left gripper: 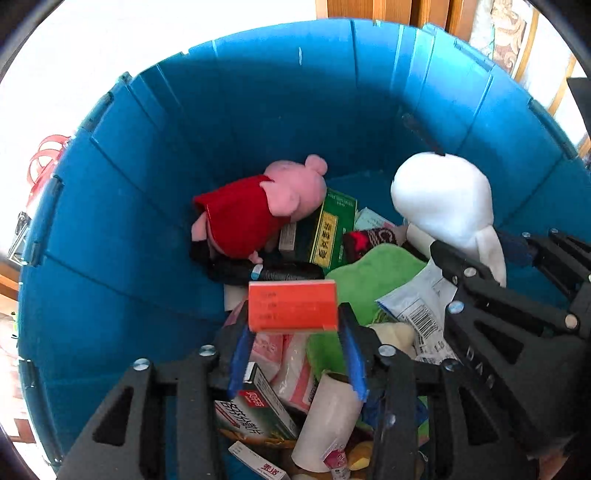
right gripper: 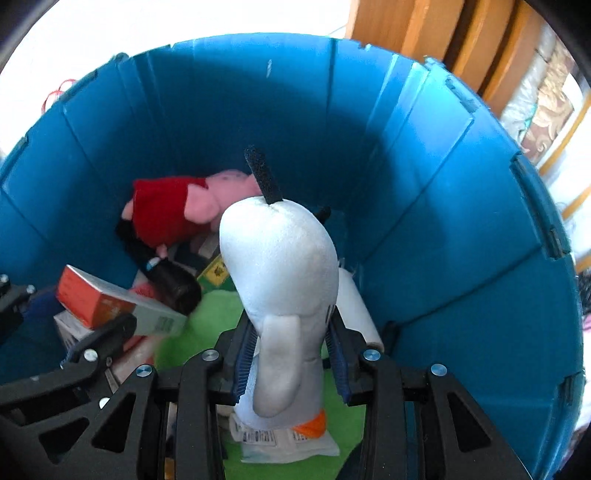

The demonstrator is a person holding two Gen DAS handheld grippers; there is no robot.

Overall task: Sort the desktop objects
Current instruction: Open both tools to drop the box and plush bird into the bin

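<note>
Both grippers point down into a deep blue bin [left gripper: 147, 184] half full of mixed items. An orange box [left gripper: 291, 304] sits between the fingertips of my left gripper [left gripper: 293, 325]. A thin gap shows at each blue pad, so the jaws stand open around it. In the right wrist view the same orange box [right gripper: 92, 299] lies tilted at the left. My right gripper [right gripper: 290, 325] is shut on a white plush toy [right gripper: 280, 258] with a black tuft, held upright by its lower body over the green cloth [right gripper: 214, 314].
A pink pig plush in a red dress [left gripper: 258, 206] lies against the far wall of the bin. Below it are a green medicine box [left gripper: 332, 229], a black cylinder [left gripper: 266, 273], a white paper roll [left gripper: 328, 417] and several small cartons and packets. Wooden furniture [right gripper: 424, 33] stands beyond the rim.
</note>
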